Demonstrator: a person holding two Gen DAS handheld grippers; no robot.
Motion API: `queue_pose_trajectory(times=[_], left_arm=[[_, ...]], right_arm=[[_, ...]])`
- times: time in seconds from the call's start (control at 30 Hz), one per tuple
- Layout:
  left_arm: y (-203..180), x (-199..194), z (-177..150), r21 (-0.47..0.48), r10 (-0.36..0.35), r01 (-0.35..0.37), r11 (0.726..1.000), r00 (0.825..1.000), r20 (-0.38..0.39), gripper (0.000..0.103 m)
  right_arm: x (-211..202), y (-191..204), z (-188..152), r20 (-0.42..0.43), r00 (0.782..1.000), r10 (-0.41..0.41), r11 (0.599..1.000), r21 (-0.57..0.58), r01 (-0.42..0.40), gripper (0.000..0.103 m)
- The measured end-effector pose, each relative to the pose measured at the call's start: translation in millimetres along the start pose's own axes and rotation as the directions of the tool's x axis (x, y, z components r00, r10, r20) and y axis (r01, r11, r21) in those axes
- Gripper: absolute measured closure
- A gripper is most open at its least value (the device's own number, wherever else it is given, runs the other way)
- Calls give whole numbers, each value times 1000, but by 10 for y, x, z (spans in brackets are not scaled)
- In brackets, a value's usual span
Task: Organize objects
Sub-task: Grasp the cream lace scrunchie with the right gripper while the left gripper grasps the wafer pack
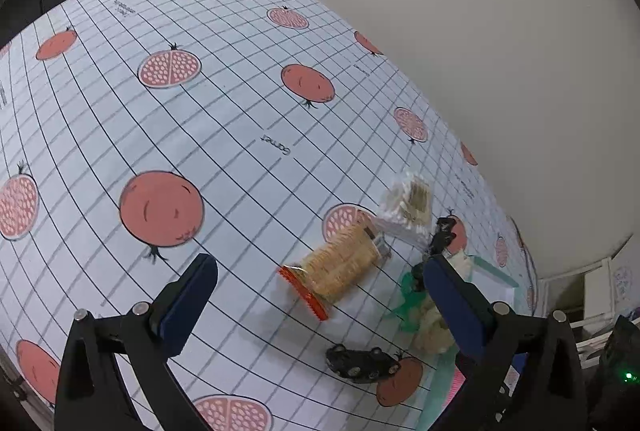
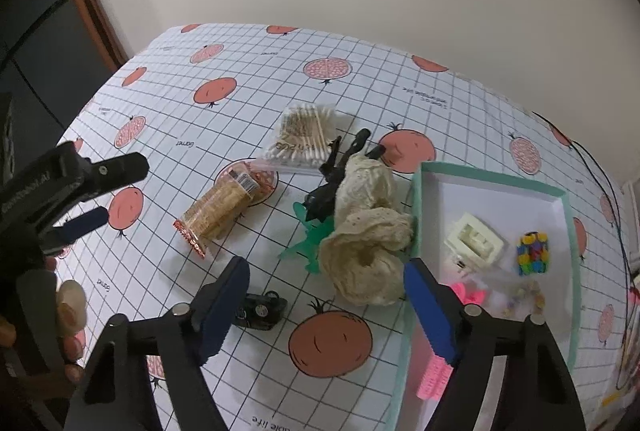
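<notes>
Left gripper point(image 1: 320, 291): fingers spread wide, holding nothing, hovering above the tablecloth point(image 1: 224, 119); from the right wrist camera it shows at the left edge point(image 2: 100, 191), also parted.
Right gripper point(image 2: 326, 305): fingers wide apart, nothing between them, over the near side of the clutter.
Cracker pack point(image 2: 218, 213): lies flat left of centre; long axis runs from near-left to far-right, the red crimped end nearest, the labelled end pointing far-right.
Cotton swab pack point(image 2: 302, 137): flat, just beyond the crackers, its near-left corner close to their far end.
Cream cloth point(image 2: 368, 235): crumpled heap just left of the box, touching its left wall.
Black figure point(image 2: 340, 171): lying at the cloth's far-left side, long axis running near-left to far-right.
Green toy point(image 2: 310, 243): flat, partly under the cloth's left edge.
Small black toy car point(image 2: 260, 311): near, just beside the right gripper's left finger.
Box point(image 2: 500, 183): mint-rimmed, white inside, on the right; holds a cream block point(image 2: 474, 241), a multicoloured piece point(image 2: 532, 253) and pink items point(image 2: 472, 293).
</notes>
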State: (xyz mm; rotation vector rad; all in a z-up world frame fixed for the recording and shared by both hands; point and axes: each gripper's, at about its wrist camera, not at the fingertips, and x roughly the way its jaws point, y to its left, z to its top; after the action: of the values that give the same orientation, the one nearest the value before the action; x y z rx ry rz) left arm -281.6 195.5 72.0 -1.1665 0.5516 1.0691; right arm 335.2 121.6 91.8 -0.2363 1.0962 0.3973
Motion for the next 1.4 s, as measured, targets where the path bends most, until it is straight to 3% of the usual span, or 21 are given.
queue_pose_trajectory(times=[0.3,0.47,0.6,0.9,1.1,1.4], left_arm=[[-17,-19,157,-20,22,-22,1000,1000,12,0],[-45,-16,229,-6,78,-77,997,996,37,1],[-89,126,224,26,130,-131,991,991,23,1],[-222,508,150,92,162,-158,983,986,-27,2],[-457,706,29,199,221,-208,958,974,-46,7],[-556,877,-55,223,254,-232,947,964,-75,31]], right_arm=[[214,-29,36,12,999,30,999,-21,-30,32],[294,-161,61,4,999,39,999,-18,-39,37],[383,-286,94,-14,999,43,999,-8,-43,40],[590,-404,141,-57,995,82,996,36,-80,45],[714,-411,125,-80,994,79,996,57,-74,49],[811,-450,93,-89,993,76,994,90,-68,64]])
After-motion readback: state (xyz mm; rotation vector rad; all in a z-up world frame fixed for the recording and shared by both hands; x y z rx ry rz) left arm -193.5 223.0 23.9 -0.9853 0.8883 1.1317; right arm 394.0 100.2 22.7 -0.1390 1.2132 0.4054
